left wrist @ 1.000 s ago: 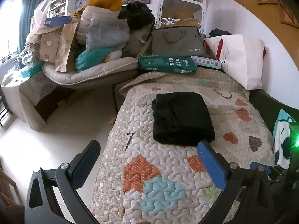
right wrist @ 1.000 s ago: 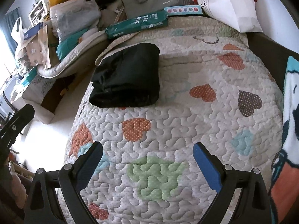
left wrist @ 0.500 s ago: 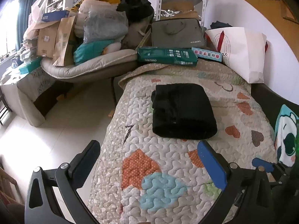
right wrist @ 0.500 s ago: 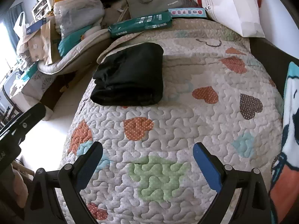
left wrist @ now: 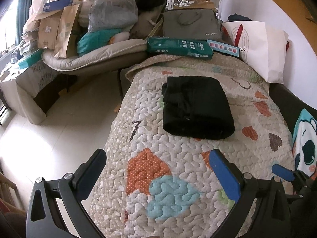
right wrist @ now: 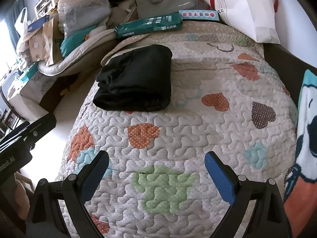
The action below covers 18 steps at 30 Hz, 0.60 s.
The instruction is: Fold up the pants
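Note:
Black pants (left wrist: 196, 105) lie folded into a thick rectangle on the quilted bedspread (left wrist: 158, 178), near its far left side. The right wrist view shows the same bundle (right wrist: 136, 79) with its stacked layers facing left. My left gripper (left wrist: 158, 158) hovers open over the near part of the quilt, well short of the pants, with nothing between its fingers. My right gripper (right wrist: 156, 162) is likewise open and empty above the quilt, further right. Part of the left gripper (right wrist: 25, 132) shows at that view's left edge.
A green box (left wrist: 178, 47), a small blue box (left wrist: 222, 47), a grey laptop bag (left wrist: 192, 26) and a white paper bag (left wrist: 261, 47) line the bed's far end. A cluttered recliner (left wrist: 89, 55) stands left across pale floor (left wrist: 49, 129). A cartoon blanket (right wrist: 305, 129) lies right.
Both grippers have drawn back and risen a little, so the pants sit slightly farther off. The pants have not moved, and both grippers stay open.

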Available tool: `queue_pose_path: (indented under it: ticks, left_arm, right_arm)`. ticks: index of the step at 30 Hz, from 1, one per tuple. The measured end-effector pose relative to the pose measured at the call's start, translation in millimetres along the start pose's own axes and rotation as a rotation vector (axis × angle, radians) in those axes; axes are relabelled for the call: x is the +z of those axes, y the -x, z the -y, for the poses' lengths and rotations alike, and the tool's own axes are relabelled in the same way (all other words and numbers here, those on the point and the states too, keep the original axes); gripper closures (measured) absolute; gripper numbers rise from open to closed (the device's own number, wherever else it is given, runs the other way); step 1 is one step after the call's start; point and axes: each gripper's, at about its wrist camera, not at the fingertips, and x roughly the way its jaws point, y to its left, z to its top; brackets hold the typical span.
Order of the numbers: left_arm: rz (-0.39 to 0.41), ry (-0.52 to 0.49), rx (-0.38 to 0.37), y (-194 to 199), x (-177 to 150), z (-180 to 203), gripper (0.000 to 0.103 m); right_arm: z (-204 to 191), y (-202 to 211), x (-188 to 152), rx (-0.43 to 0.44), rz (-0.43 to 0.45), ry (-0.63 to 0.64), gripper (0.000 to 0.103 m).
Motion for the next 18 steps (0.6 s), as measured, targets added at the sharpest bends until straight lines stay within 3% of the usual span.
queue_pose_path:
  ticks: [18]
  left_arm:
    - [-0.034,-0.005,0.008,-10.0,-3.1,-0.3,0.0]
  right_arm:
    - [0.4,2.5,1.1,-0.059,0.009,0.033,0.004]
